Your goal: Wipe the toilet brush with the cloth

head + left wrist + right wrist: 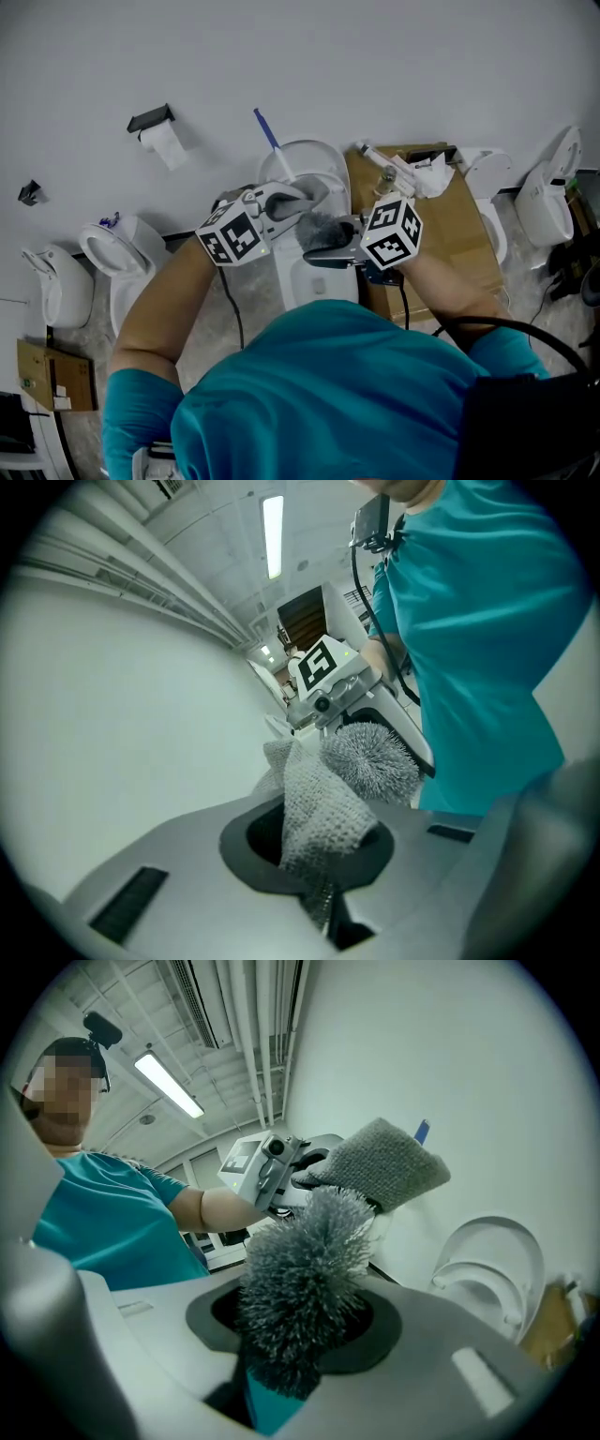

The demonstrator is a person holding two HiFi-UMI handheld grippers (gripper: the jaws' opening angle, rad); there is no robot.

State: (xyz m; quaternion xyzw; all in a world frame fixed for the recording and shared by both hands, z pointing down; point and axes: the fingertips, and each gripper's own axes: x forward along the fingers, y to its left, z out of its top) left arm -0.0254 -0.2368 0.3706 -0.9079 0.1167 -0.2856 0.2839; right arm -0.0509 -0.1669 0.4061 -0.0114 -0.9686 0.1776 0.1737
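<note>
Grey, soft waffle cloth [323, 808] hangs light and floppy, pinched in the left tongs [321, 897]. The right tongs [281, 1387] squeeze the teal handle [270, 1408] of the fluffy grey toilet brush [323, 230], which in the head view is at five o'clock beside the cloth. Its bristles [300, 1260] likely bend, so the stiff handle is best to hold.

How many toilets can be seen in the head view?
5 toilets: one far left, one left, one in the middle, one right of the cardboard, one far right. More may be hidden.
</note>
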